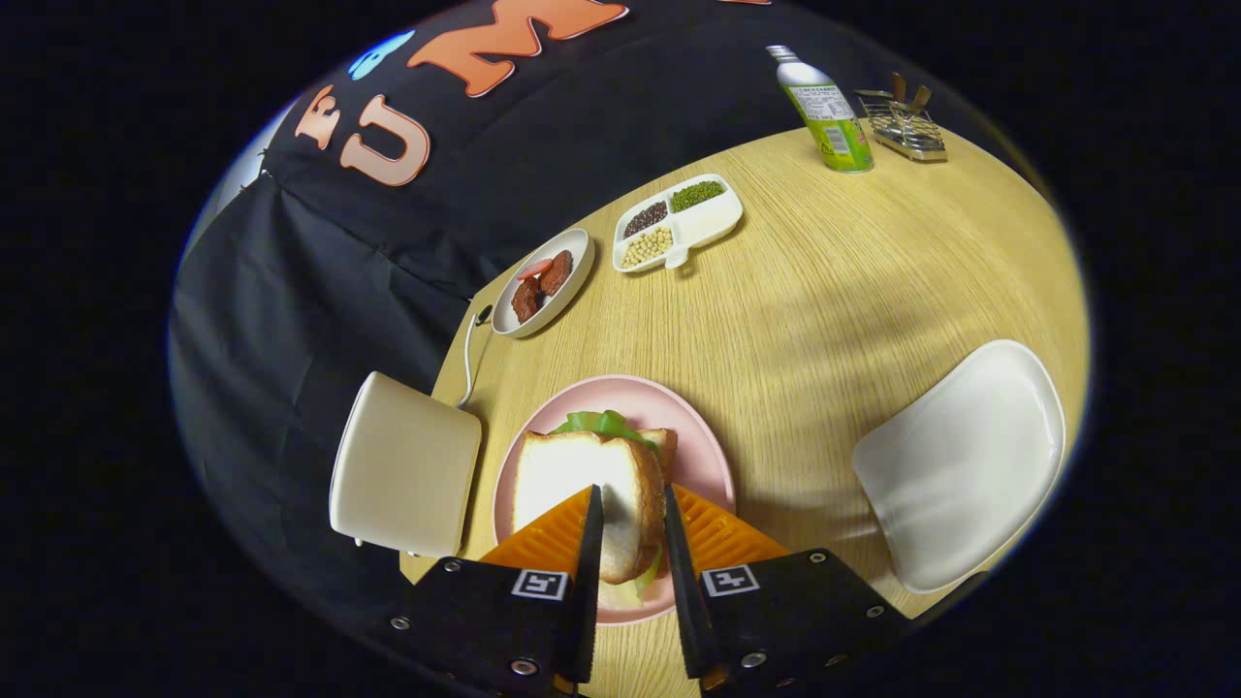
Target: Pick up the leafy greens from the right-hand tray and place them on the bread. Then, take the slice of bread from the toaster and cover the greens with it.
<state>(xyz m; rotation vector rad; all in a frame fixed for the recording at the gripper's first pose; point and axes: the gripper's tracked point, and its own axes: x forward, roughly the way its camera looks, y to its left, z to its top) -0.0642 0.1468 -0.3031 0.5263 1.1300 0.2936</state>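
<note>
Gripper [628,543] is clamped on the top bread slice [582,485], lower centre of frame, already laid over the greens [603,423] on the pink plate [698,436]. Edges should be squared before fingers are opened.

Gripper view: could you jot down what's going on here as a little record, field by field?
hand-held gripper: fingers either side of the top bread slice's near edge, narrow gap; whether both press on it cannot be told
top bread slice: lying over the greens on the pink plate
leafy greens: poking out beyond the slice's far edge
pink plate: on the wooden table, just ahead of the fingers
toaster: beside the plate, cream-coloured
white tray: on the plate's other side
task stage: greens look covered
</note>
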